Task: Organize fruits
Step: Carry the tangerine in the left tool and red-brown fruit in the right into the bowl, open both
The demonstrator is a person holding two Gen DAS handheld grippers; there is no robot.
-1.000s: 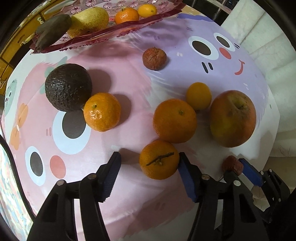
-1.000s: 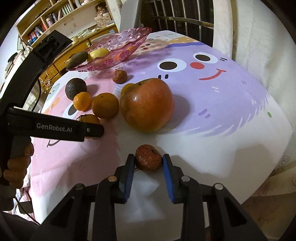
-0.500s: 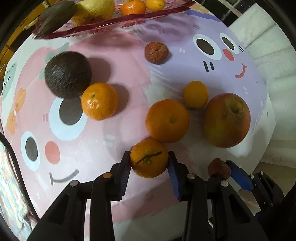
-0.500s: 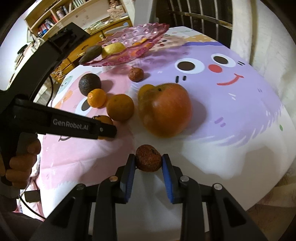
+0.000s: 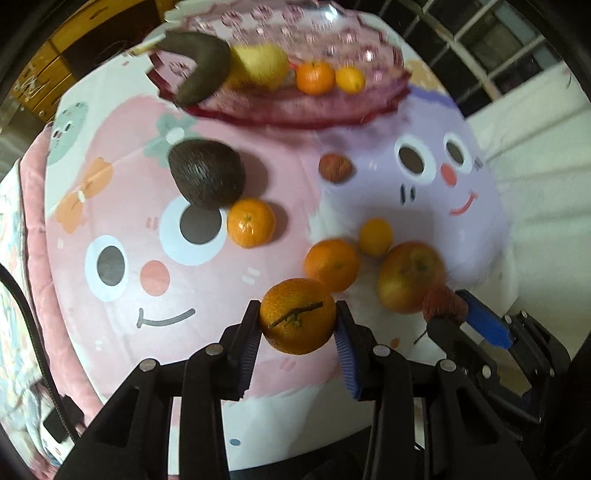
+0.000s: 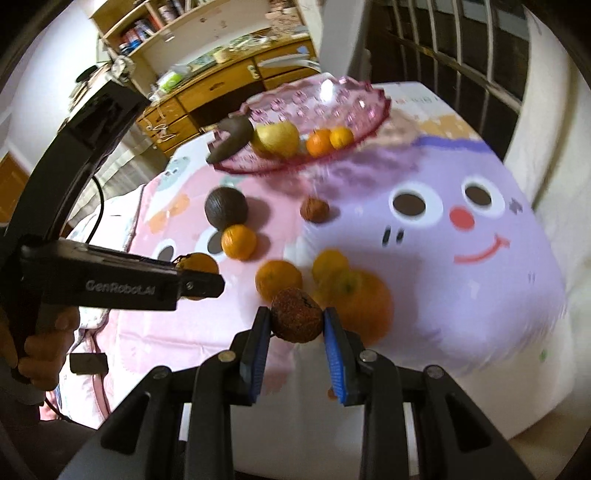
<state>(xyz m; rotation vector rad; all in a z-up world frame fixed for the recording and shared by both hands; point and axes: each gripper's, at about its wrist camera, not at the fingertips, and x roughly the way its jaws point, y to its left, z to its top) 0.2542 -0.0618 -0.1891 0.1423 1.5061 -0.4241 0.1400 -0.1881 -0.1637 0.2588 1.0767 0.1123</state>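
Note:
My left gripper (image 5: 297,325) is shut on a stemmed mandarin (image 5: 297,315), held above the cartoon tablecloth (image 5: 122,206). My right gripper (image 6: 295,325) is shut on a small rough brown-red fruit (image 6: 295,314), also lifted off the cloth; it shows at the right in the left wrist view as the brown-red fruit (image 5: 441,304). A pink glass fruit plate (image 5: 295,107) at the far side holds a dark banana (image 5: 201,70), a yellow pear (image 5: 260,64) and two small oranges (image 5: 316,77). On the cloth lie an avocado (image 5: 207,177), a mandarin (image 5: 251,223), an orange (image 5: 330,264), a small yellow citrus (image 5: 376,236), an apple (image 5: 410,280) and another brown-red fruit (image 5: 334,168).
A wooden desk with drawers (image 6: 221,88) and bookshelves (image 6: 177,26) stand behind the table. Window bars (image 6: 461,55) run along the far right. A hand (image 6: 44,347) holds the left gripper's body (image 6: 110,288) at the left of the right wrist view.
The left jaws closed onto the stemmed mandarin and lifted it off the cloth. The right gripper rose with the brown-red fruit in it. Both views now look from higher up.

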